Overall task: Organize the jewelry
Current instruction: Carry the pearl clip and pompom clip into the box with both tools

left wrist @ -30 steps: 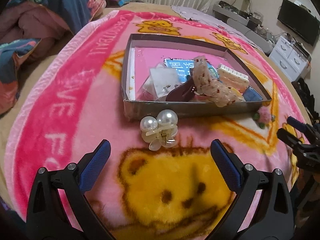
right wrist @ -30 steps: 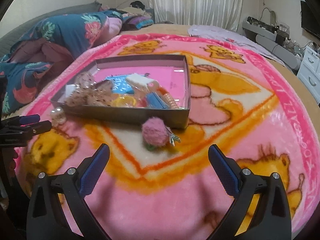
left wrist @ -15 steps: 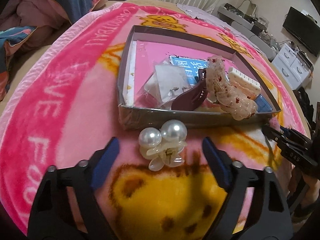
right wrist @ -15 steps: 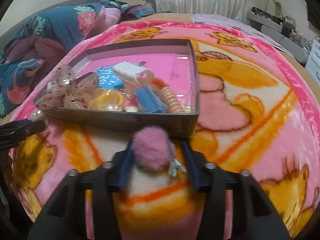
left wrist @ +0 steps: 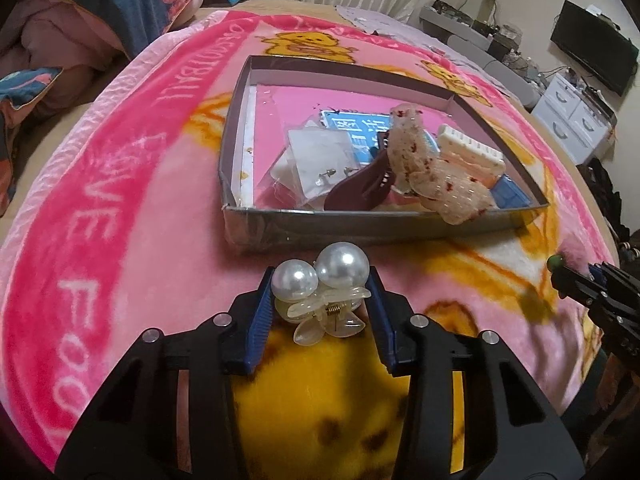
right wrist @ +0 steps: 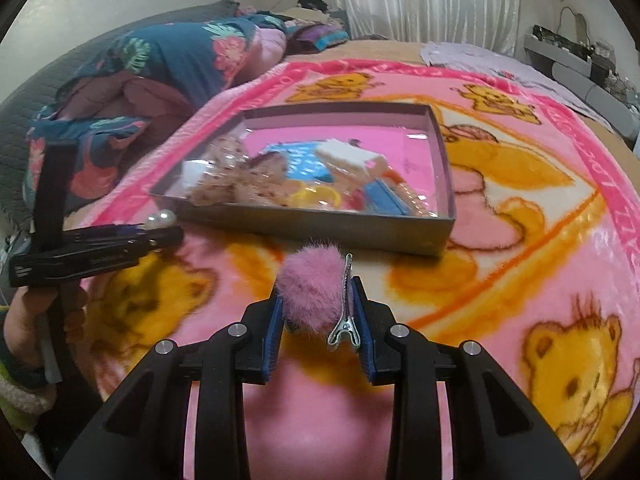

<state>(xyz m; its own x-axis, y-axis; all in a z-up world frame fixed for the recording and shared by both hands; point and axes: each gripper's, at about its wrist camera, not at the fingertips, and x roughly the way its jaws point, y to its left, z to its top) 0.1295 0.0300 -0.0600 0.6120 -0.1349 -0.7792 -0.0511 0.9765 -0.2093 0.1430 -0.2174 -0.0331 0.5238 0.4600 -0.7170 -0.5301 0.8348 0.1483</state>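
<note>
Blue-padded fingers of the left gripper (left wrist: 321,304) are closed against both sides of the pearl hair claw (left wrist: 322,288), which lies on the pink blanket (left wrist: 120,208) just in front of the grey box (left wrist: 360,226).

Right wrist view: the right gripper (right wrist: 316,304) is clamped on the pink pom-pom clip (right wrist: 310,294), metal clip against the right pad, near the box's front wall.

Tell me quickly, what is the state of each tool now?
Left tool: closed on the pearl hair clip.
Right tool: closed on the pink fluffy clip.
</note>
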